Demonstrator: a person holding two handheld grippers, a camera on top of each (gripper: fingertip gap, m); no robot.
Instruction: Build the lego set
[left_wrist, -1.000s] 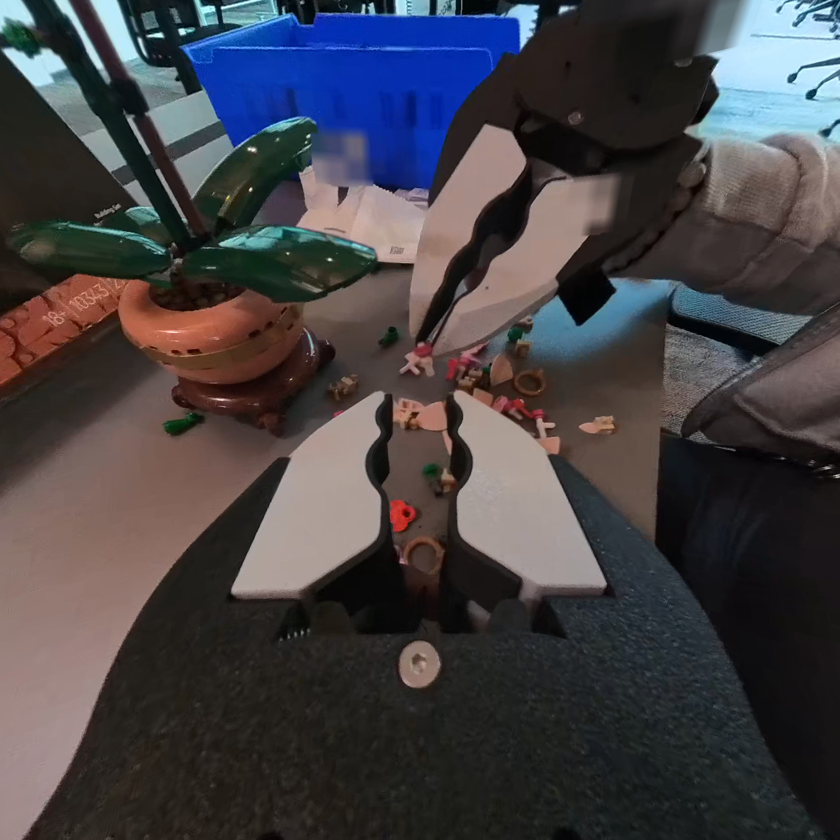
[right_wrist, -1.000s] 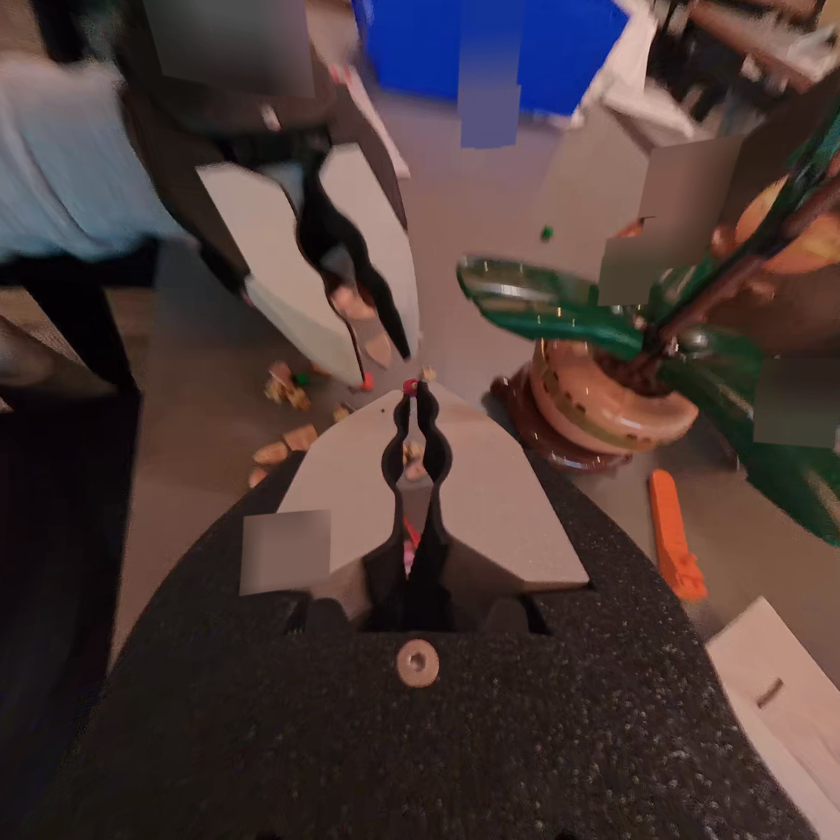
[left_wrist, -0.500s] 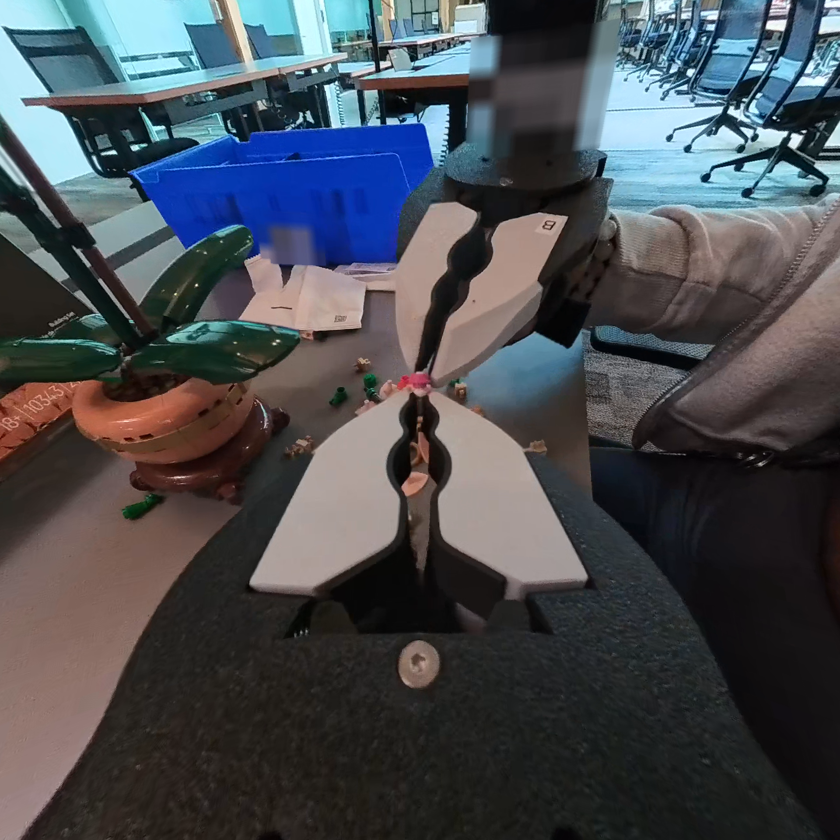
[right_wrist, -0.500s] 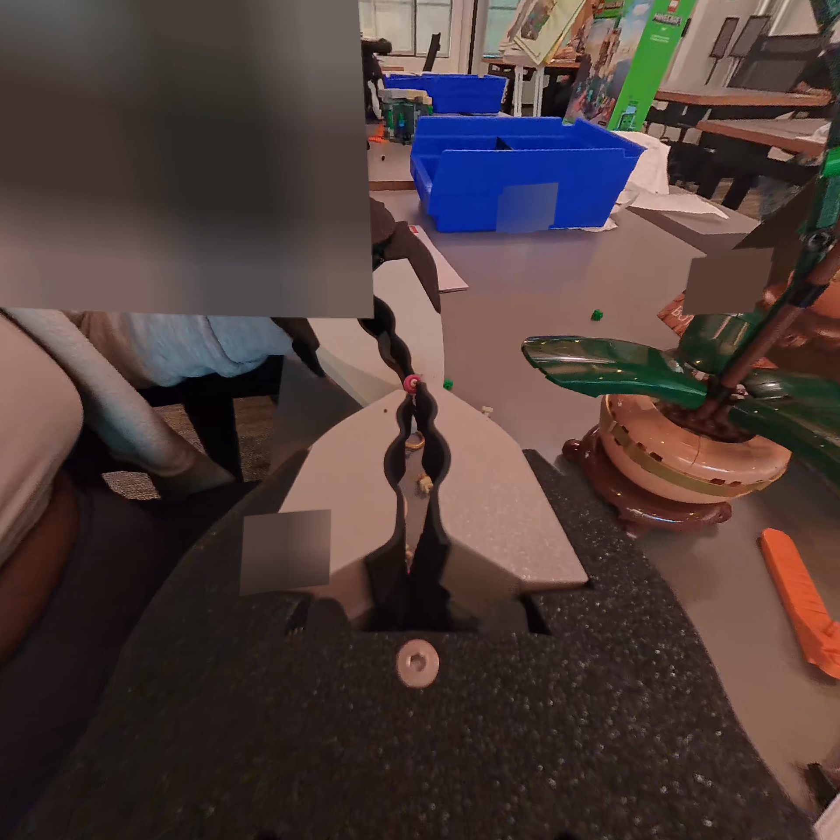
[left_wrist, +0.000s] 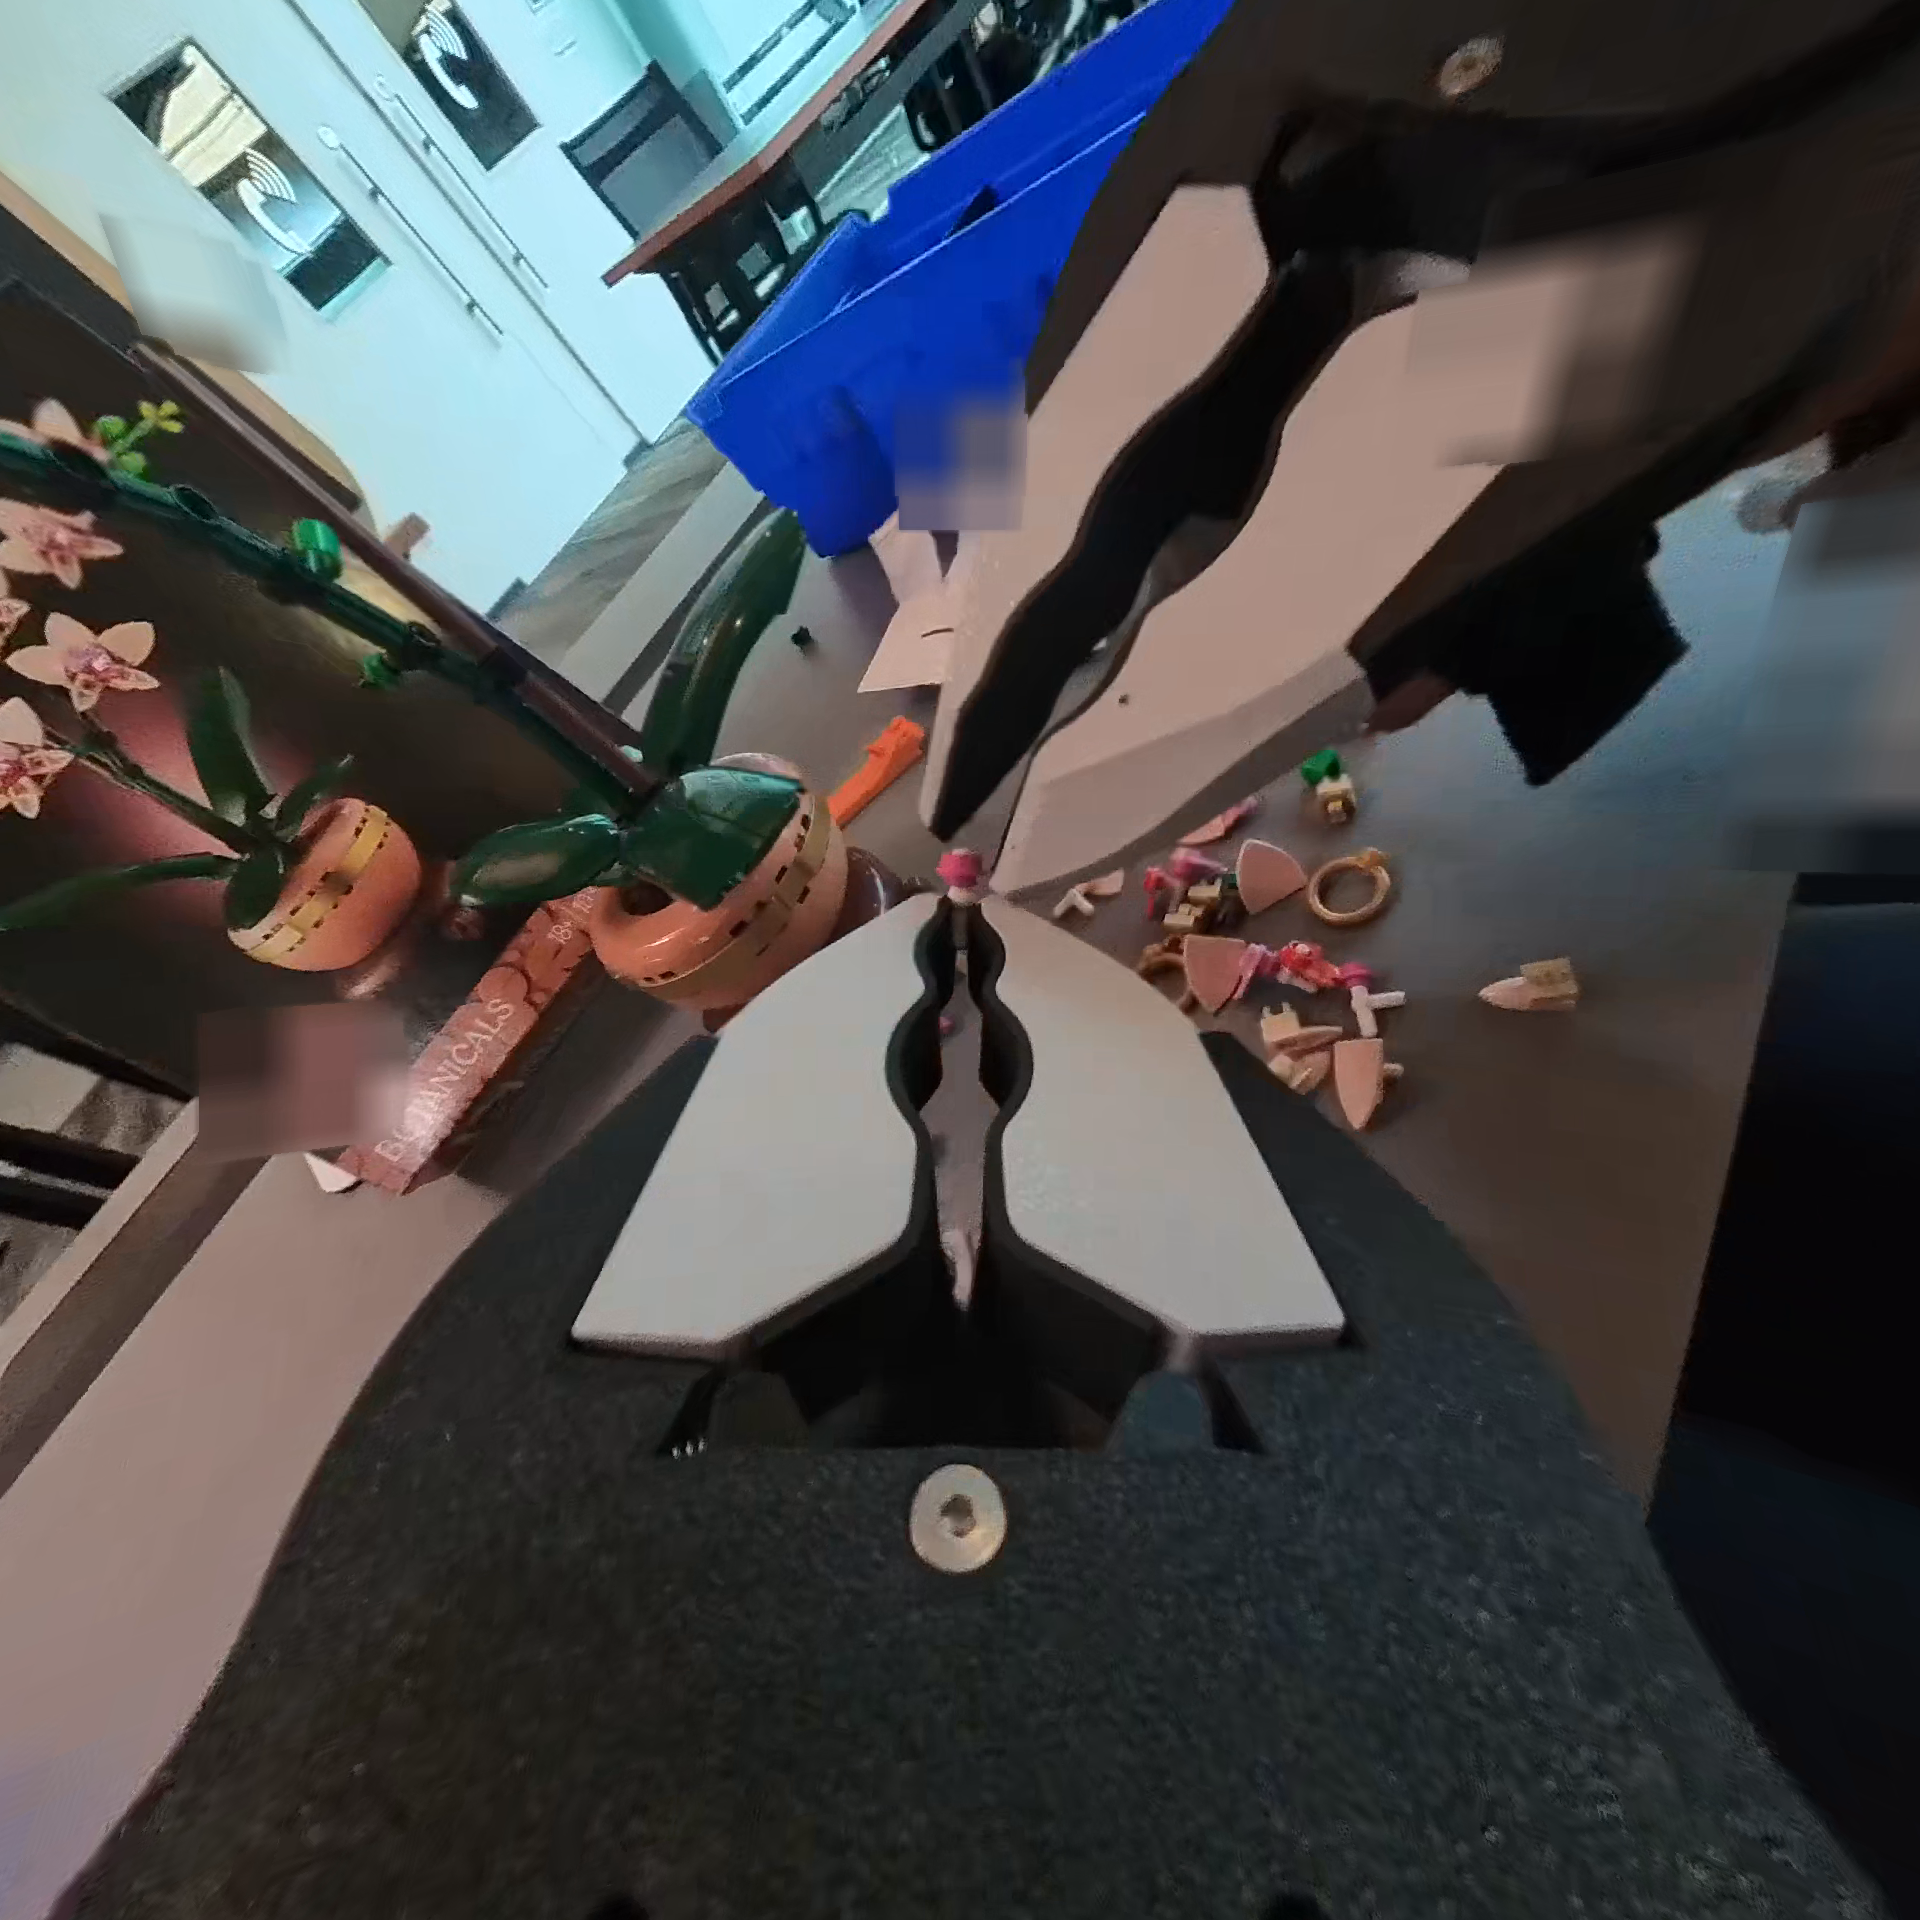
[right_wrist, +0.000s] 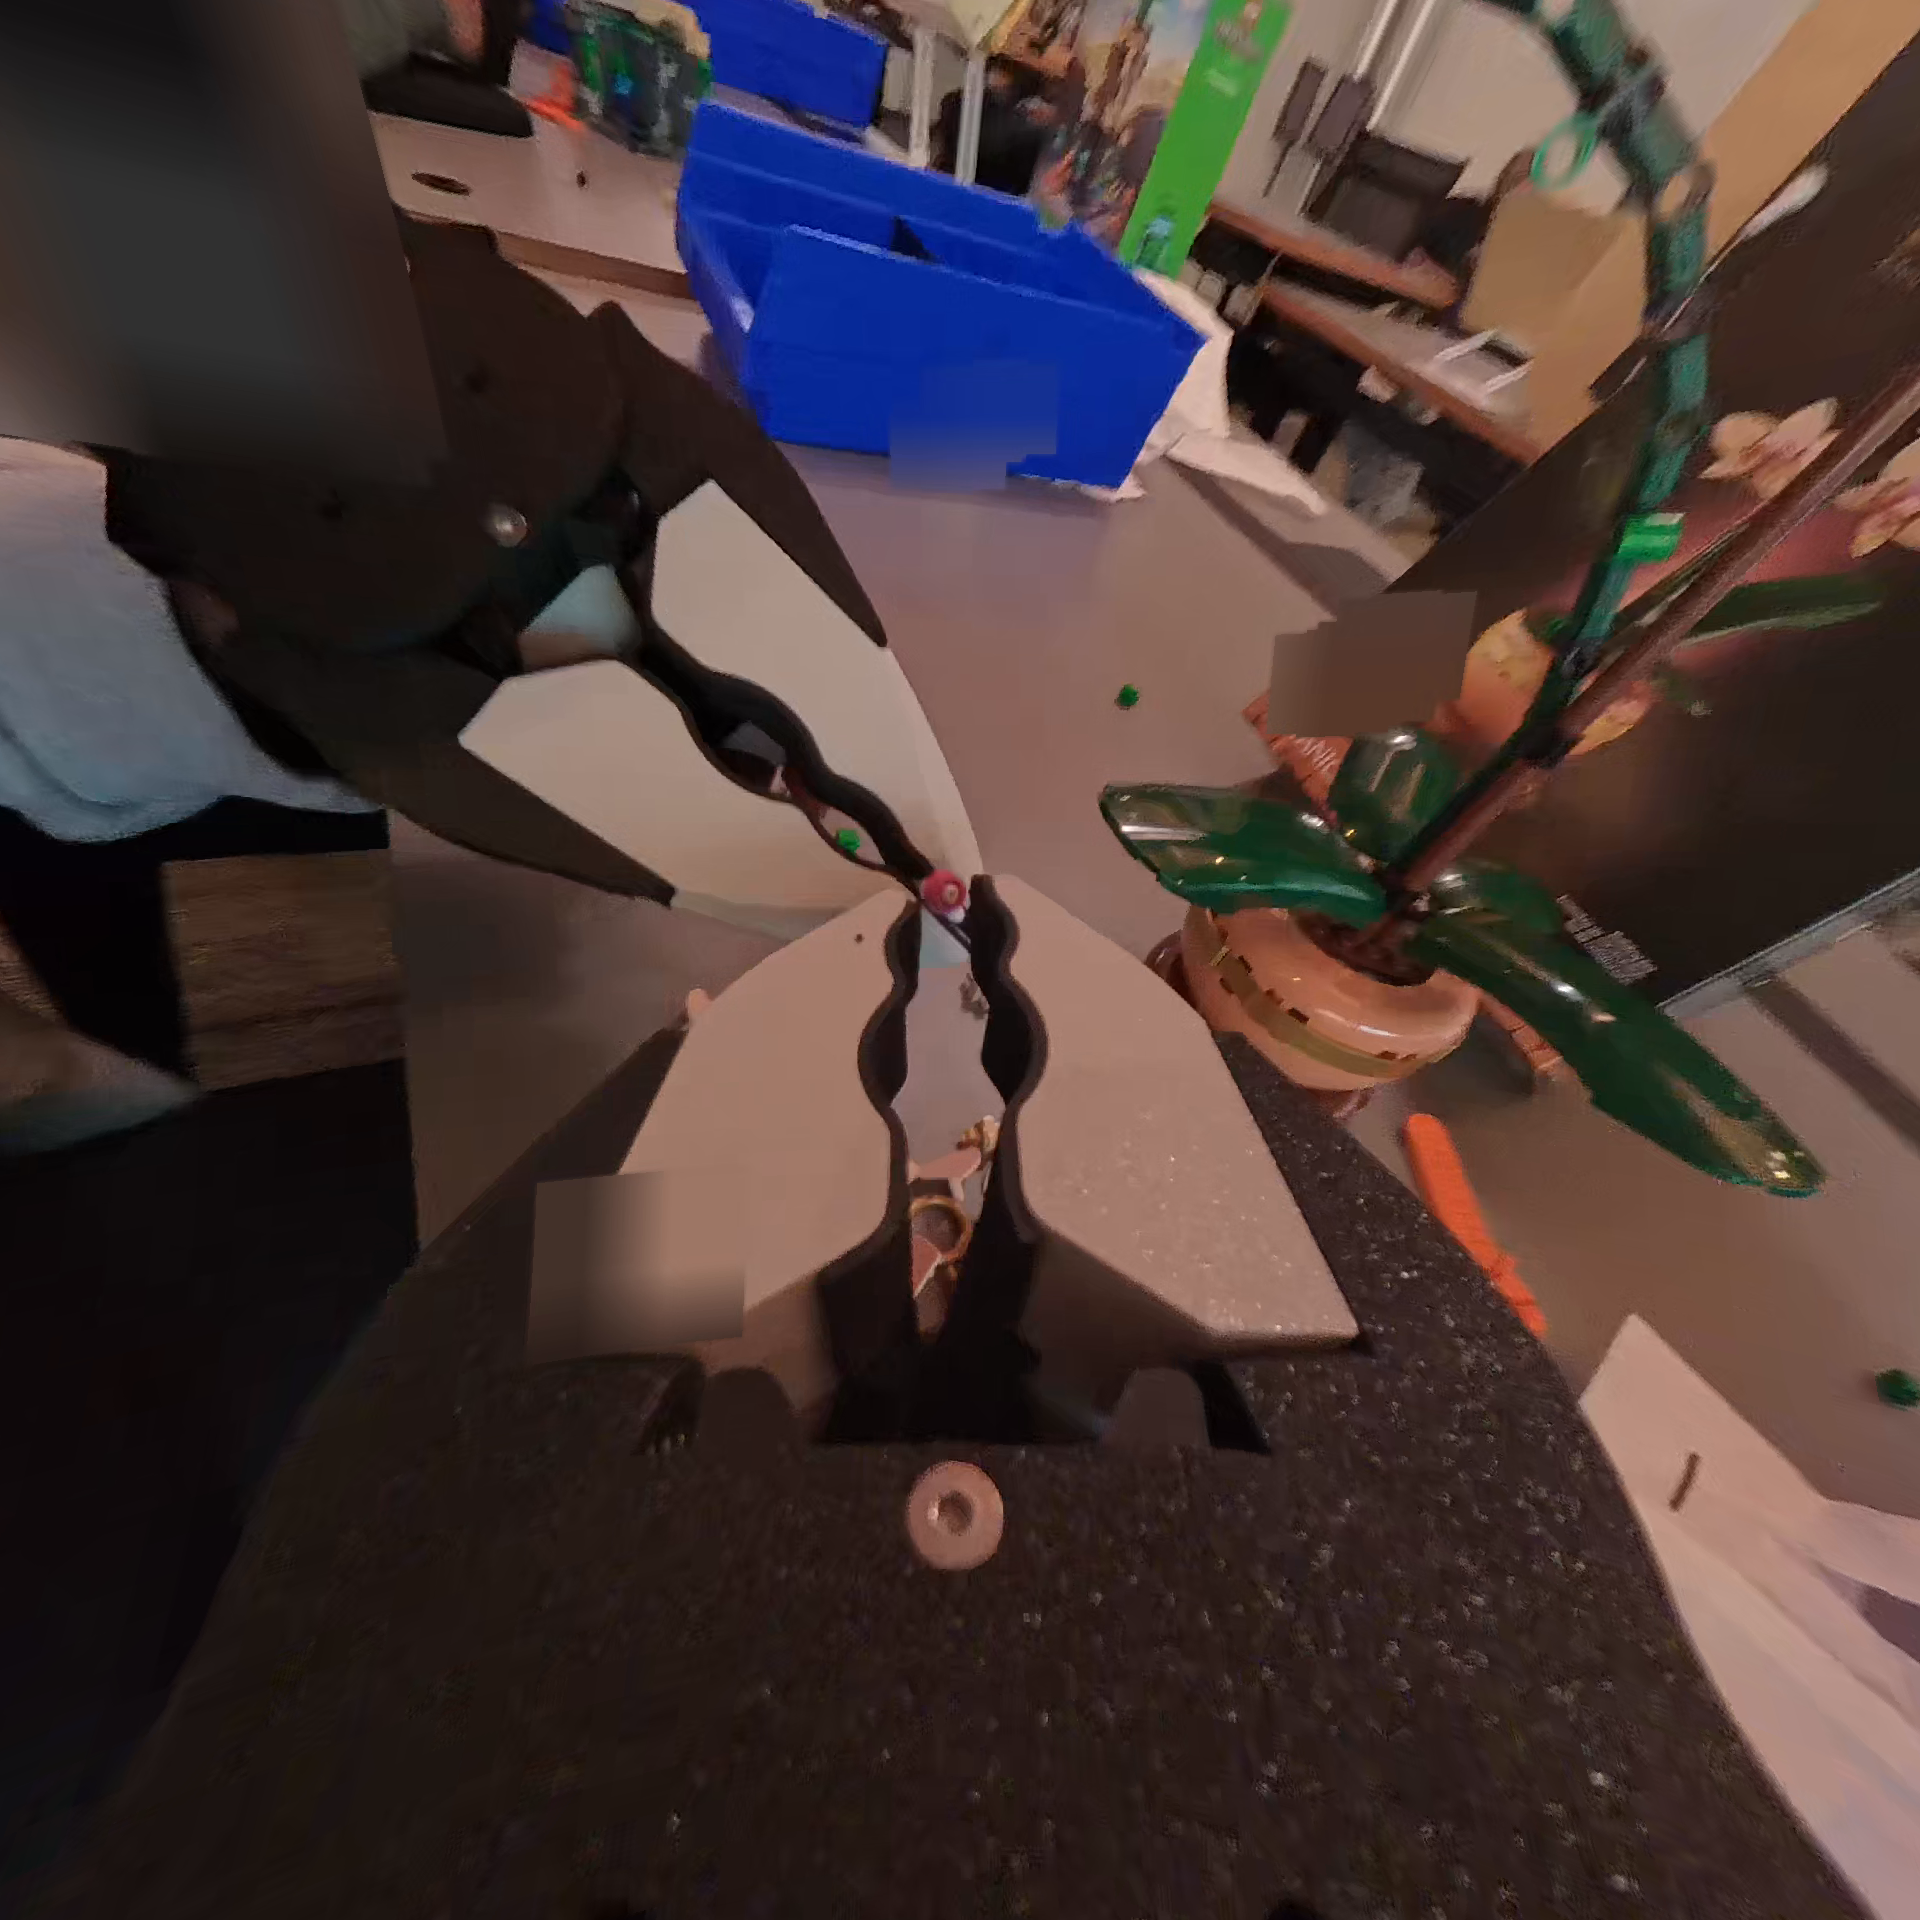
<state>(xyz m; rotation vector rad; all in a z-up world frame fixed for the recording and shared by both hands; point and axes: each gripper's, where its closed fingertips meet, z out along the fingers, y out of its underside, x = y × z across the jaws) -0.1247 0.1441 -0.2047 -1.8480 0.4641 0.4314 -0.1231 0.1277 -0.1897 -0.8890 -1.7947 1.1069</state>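
Note:
A small pink lego piece (left_wrist: 961, 868) with a thin stem is held above the table between both grippers' tips; it also shows in the right wrist view (right_wrist: 943, 889). My left gripper (left_wrist: 961, 916) is shut on its stem from below. My right gripper (right_wrist: 945, 896) meets it tip to tip, and its jaws stand slightly apart around the pink head. In the left wrist view the right gripper (left_wrist: 971, 857) comes in from the upper right. The built orchid pot (left_wrist: 717, 914) with green leaves (right_wrist: 1247, 852) stands just beside them.
Loose pink, tan and green pieces (left_wrist: 1278, 935) and a tan ring (left_wrist: 1349, 885) lie on the grey table. A blue bin (right_wrist: 935, 343) stands behind. An orange brick separator (right_wrist: 1465, 1216), the dark set box (right_wrist: 1766, 623) and white paper (right_wrist: 1766, 1538) are near the pot.
Both grippers have tilted and swung closer to the pot, still tip to tip at the pink piece. The right gripper's jaws have spread a little. The left stays shut.

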